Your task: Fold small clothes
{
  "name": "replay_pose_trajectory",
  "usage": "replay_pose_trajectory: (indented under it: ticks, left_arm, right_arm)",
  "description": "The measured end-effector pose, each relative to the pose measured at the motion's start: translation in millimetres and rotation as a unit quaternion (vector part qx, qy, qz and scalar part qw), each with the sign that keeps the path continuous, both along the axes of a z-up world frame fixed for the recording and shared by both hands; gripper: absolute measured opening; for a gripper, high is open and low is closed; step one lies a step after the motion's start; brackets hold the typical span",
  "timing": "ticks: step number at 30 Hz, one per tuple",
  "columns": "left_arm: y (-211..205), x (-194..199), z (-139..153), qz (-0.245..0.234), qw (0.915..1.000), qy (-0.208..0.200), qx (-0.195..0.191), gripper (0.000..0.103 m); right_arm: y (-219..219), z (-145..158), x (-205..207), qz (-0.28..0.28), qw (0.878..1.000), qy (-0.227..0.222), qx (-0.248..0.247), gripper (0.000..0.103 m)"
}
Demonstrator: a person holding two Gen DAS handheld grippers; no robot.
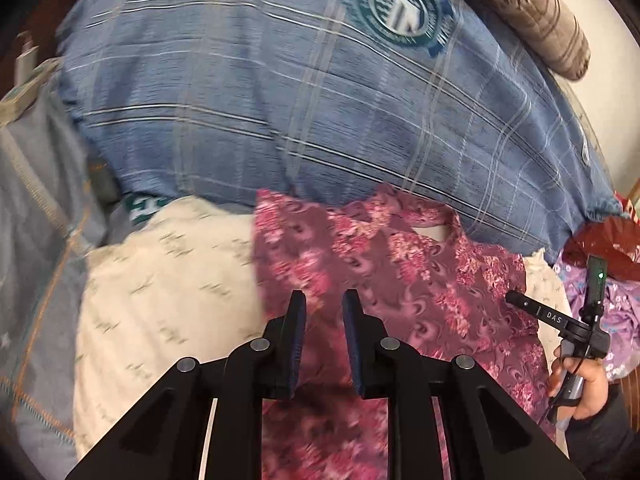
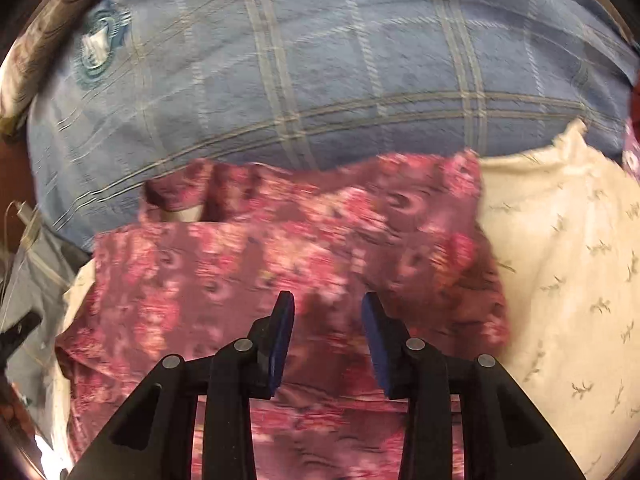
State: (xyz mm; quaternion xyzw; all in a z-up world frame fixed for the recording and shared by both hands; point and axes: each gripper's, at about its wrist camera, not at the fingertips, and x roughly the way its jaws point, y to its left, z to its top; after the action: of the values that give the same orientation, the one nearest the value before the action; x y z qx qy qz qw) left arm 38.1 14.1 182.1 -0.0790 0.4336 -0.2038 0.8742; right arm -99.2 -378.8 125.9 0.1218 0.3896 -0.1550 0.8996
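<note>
A: So, left to right: cream cloth [image 1: 160, 280], then the pink floral garment [image 1: 400, 300] on it, just near of the blue plaid pillow [image 1: 280, 100].

B: The grippers?

A: Left gripper [image 1: 324, 300] and right gripper [image 2: 328, 304] both hang released above the garment, nothing between the jaws.

B: Risk?

A: A loose fold could spring back, or the next pinch could catch the cream cloth too.

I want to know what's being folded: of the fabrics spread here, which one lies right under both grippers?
The pink floral garment, under the open left gripper and right gripper. The cream cloth lies beside it; the blue plaid pillow sits behind.
</note>
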Motion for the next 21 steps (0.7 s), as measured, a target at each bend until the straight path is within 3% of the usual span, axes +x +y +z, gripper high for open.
replay_pose_trajectory:
  ticks: [4, 8, 10, 14, 16, 21]
  left_arm:
    - [-24, 26, -28, -0.017, 0.9993, 0.032, -0.001, 0.02]
    - [-18, 39, -71, -0.003, 0.9971, 0.075, 0.016, 0.02]
    - [-11, 40, -83, -0.003, 0.9974, 0.071, 0.008, 0.018]
    - [-11, 42, -76, -0.003, 0.9975, 0.069, 0.015, 0.017]
    - [-9, 30, -65, -0.003, 0.9985, 0.051, 0.018, 0.017]
    - [-4, -1, -57, -0.016, 0.9989, 0.037, 0.024, 0.022]
  right_arm:
    - [13, 1, 16, 0.015, 1.0, 0.004, 0.001, 0.036]
    - [7, -13, 22, 0.01, 1.0, 0.017, 0.002, 0.034]
    - [0, -21, 21, 0.011, 1.0, 0.018, 0.014, 0.031]
    - [-6, -23, 14, 0.015, 0.999, 0.009, 0.028, 0.031]
    - [-5, -15, 5, 0.014, 0.999, 0.0, 0.04, 0.036]
    - [9, 0, -16, 0.031, 0.998, -0.016, 0.044, 0.036]
